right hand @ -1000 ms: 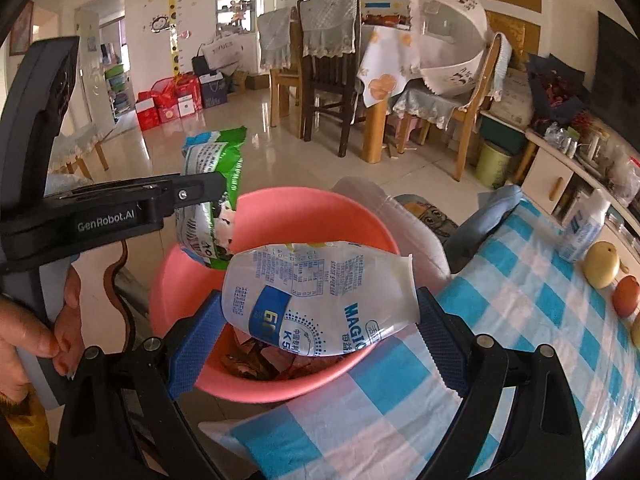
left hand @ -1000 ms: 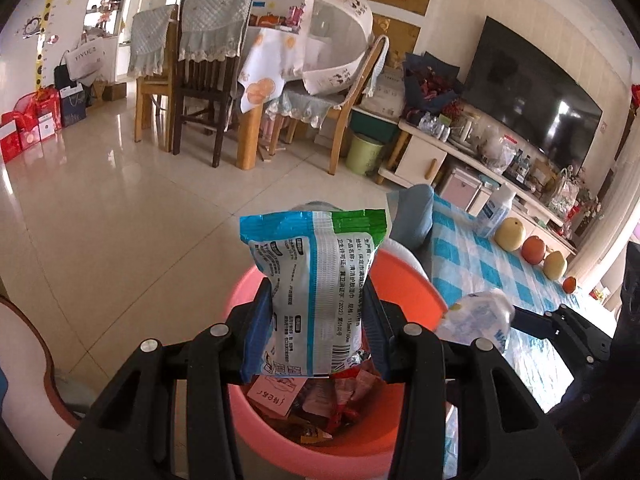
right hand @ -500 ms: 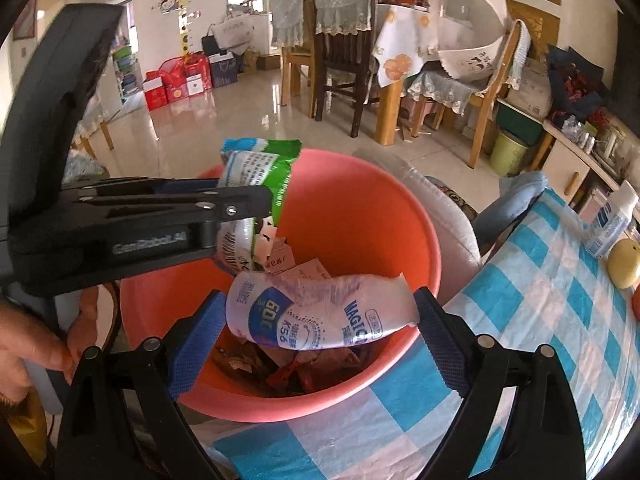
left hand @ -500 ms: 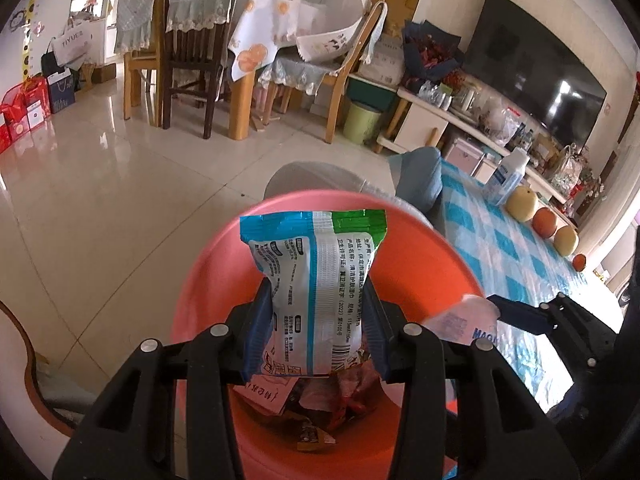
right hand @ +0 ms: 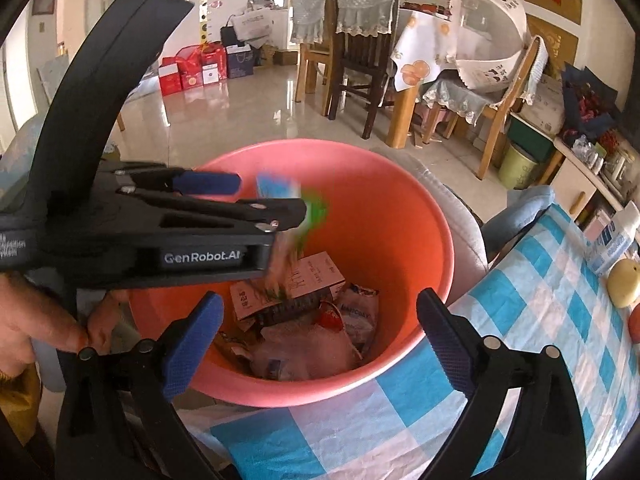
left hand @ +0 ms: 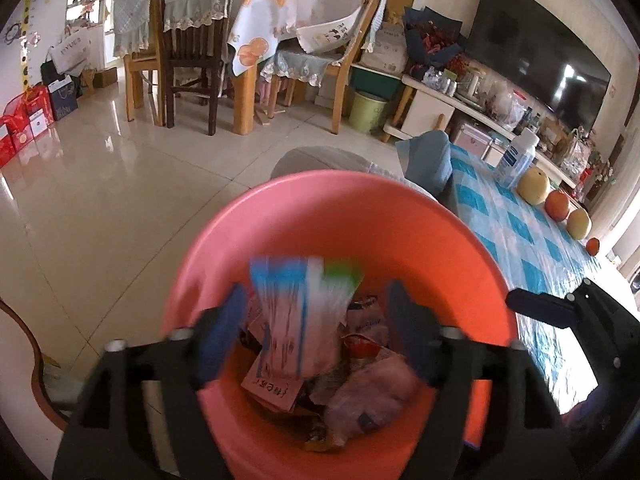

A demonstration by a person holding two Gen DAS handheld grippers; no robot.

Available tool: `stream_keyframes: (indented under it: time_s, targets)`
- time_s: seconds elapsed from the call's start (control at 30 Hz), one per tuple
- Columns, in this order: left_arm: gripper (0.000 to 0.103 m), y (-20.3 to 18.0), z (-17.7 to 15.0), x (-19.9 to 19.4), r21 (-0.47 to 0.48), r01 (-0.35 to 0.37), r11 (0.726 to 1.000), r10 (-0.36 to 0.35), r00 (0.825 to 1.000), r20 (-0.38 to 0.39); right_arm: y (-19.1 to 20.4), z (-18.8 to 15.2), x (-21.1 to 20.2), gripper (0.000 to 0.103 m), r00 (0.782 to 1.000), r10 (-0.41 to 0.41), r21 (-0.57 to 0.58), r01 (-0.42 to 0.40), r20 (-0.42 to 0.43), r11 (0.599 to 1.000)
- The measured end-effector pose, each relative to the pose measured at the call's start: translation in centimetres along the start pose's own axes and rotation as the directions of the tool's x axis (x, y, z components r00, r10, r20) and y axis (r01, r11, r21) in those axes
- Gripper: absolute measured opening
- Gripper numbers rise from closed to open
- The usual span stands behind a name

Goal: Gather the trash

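Below both grippers stands a pink bucket [left hand: 340, 184] [right hand: 320, 148] with wrappers and a carton in it. My left gripper [left hand: 316, 292] [right hand: 268, 196] hangs over it and its jaws are opening. A blue, white and green snack packet [left hand: 300, 312] [right hand: 288, 192] is blurred between them, clear of the pads and dropping into the bucket. My right gripper [right hand: 320, 302] stands open above the bucket's near rim with nothing between its fingers. A white pouch [right hand: 308, 350] [left hand: 372, 396] lies on the trash inside.
A blue-and-white checked tablecloth [right hand: 532, 320] runs to the right of the bucket, with a white bottle [left hand: 516, 156] and several fruits [left hand: 556, 204] on it. A hand [right hand: 40, 332] grips the left tool. Chairs, a dining table [left hand: 256, 40] and a TV stand lie beyond a tiled floor.
Both grippers sank toward the bucket. The right gripper let go of the white pouch, which now lies in the bucket. The left jaws spread and the snack packet is falling.
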State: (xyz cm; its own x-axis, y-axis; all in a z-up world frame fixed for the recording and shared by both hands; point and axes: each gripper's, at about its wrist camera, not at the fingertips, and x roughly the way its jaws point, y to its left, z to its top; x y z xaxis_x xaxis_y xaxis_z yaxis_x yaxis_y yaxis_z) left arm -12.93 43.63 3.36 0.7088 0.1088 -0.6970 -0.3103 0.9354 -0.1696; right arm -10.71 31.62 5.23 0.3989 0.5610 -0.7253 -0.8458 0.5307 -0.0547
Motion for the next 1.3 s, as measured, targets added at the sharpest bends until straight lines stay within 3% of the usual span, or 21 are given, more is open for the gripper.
stream_keyframes:
  time_s: [0.2, 0.43, 0.7, 1.3]
  targets:
    - [0.092, 0.1, 0.0, -0.7, -0.006, -0.03, 1.0, 0.03, 0.999, 0.02, -1.4, -1.1, -1.1, 0.096, 1.0, -0.002, 0.088, 0.0, 0.019, 0.996]
    - [0.095, 0.2, 0.0, -1.5, -0.031, -0.047, 0.998, 0.048, 0.998, 0.04, -4.3, -1.9, -3.1, 0.096, 0.999, 0.0, 0.224, -0.012, 0.051, 0.975]
    - [0.099, -1.9, 0.3, -3.5, -0.01, -0.087, 0.996, 0.087, 0.989, 0.121, -7.2, -3.2, -5.1, 0.096, 0.993, -0.111, 0.34, 0.091, 0.039, 0.936]
    - [0.099, -9.9, 0.2, -6.5, 0.073, -0.013, 0.997, -0.001, 0.982, 0.191, -10.7, -7.8, -11.0, 0.096, 0.957, -0.287, 0.433, 0.244, 0.036, 0.867]
